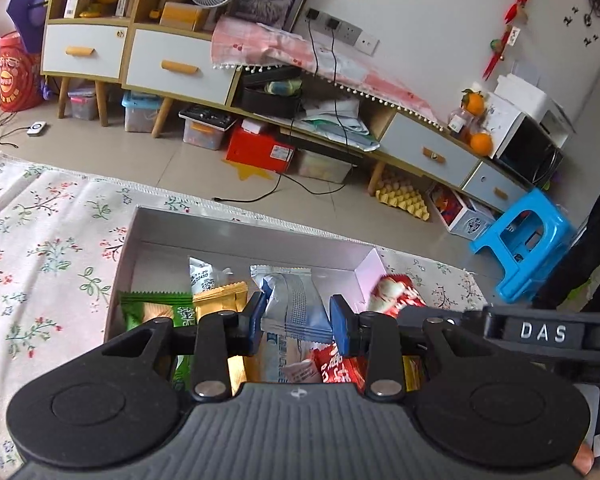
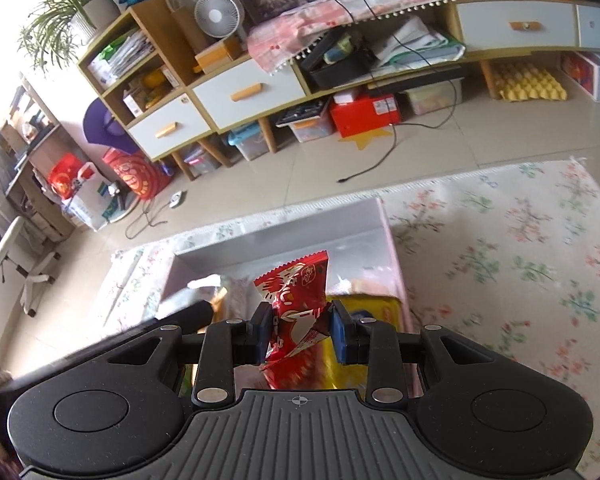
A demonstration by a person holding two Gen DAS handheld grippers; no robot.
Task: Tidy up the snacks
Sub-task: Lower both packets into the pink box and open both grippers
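Note:
A white open box (image 1: 236, 232) sits on a floral cloth and holds several snack packets. My left gripper (image 1: 299, 325) is shut on a grey-blue and white snack packet (image 1: 296, 304) above the box. A green packet (image 1: 160, 314) and an orange packet (image 1: 220, 298) lie to its left, red packets (image 1: 338, 366) below it. My right gripper (image 2: 300, 334) is shut on a crumpled red snack packet (image 2: 296, 300) over the box (image 2: 284, 236). That red packet also shows in the left wrist view (image 1: 396, 294), at the box's right wall. A yellow packet (image 2: 372, 308) lies under the right finger.
The floral cloth (image 1: 52, 248) (image 2: 520, 264) covers the table around the box. Beyond the table edge are tiled floor, a low cabinet (image 1: 172, 64), a blue plastic stool (image 1: 528, 236) and cables on the floor. A person in dark clothes stands at the right edge (image 1: 596, 240).

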